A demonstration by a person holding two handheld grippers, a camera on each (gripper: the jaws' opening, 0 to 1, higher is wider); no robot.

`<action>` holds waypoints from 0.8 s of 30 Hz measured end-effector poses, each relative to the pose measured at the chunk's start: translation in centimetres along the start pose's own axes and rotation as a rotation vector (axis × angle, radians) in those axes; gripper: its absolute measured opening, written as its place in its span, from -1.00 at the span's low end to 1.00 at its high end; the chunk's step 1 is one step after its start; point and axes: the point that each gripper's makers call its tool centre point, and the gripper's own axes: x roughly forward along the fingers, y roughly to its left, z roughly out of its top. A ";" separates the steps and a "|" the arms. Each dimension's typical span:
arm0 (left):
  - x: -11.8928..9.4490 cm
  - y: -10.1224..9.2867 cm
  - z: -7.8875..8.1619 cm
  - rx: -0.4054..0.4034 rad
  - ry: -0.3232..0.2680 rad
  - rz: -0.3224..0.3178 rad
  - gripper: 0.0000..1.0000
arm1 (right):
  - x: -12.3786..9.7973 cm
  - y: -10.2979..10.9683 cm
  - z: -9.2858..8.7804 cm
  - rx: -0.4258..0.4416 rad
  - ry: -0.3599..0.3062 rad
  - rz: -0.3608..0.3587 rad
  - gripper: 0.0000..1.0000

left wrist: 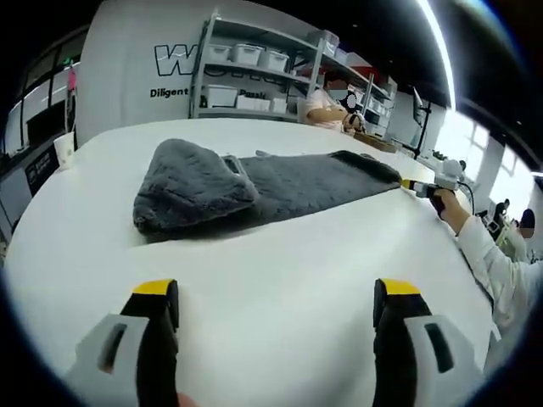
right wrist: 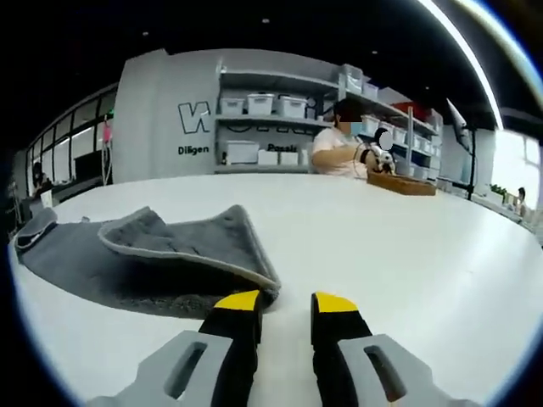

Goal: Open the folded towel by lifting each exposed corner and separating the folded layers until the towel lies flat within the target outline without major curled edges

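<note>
A grey towel lies on the white table, bunched into a thick folded lump at its left end. My left gripper is wide open over bare table, well short of the towel. A person's hand holds my right gripper at the towel's far right corner. In the right gripper view, a curled flap of the towel rises off the lower layer. Its corner ends at the left tip of my right gripper. The jaws stand close together with a narrow gap, and I cannot tell if they pinch the corner.
A person sits at the far side of the table beside a wooden tray. Shelves with white bins line the back wall. A white-sleeved arm reaches in from the right. A paper cup stands at the table's left edge.
</note>
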 end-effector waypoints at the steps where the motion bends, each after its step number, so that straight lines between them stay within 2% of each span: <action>1: 0.0 0.0 0.0 0.000 0.000 0.000 0.87 | -0.2 0.0 0.0 0.001 0.005 -0.002 -0.54; 5: -0.1 0.0 0.1 0.003 -0.001 0.002 0.87 | -1.2 0.3 -0.5 -0.004 0.055 0.010 -0.29; 12: -0.2 0.0 0.3 0.007 -0.006 0.000 0.88 | -2.7 1.3 1.5 -0.019 0.025 0.066 0.02; 16: -0.2 0.0 0.2 0.007 -0.006 0.002 0.89 | -3.6 2.3 2.2 -0.049 0.011 0.109 0.32; 18: -0.2 0.0 0.3 0.009 -0.009 0.003 0.90 | -3.9 3.0 1.4 -0.036 0.062 0.150 0.39; 20: -0.2 0.0 0.4 0.013 -0.014 0.007 0.90 | -3.8 3.2 1.4 -0.041 0.060 0.162 0.48; 24: -0.2 0.0 1.0 0.024 -0.037 0.011 0.92 | -3.7 4.3 0.5 -0.066 0.094 0.195 0.81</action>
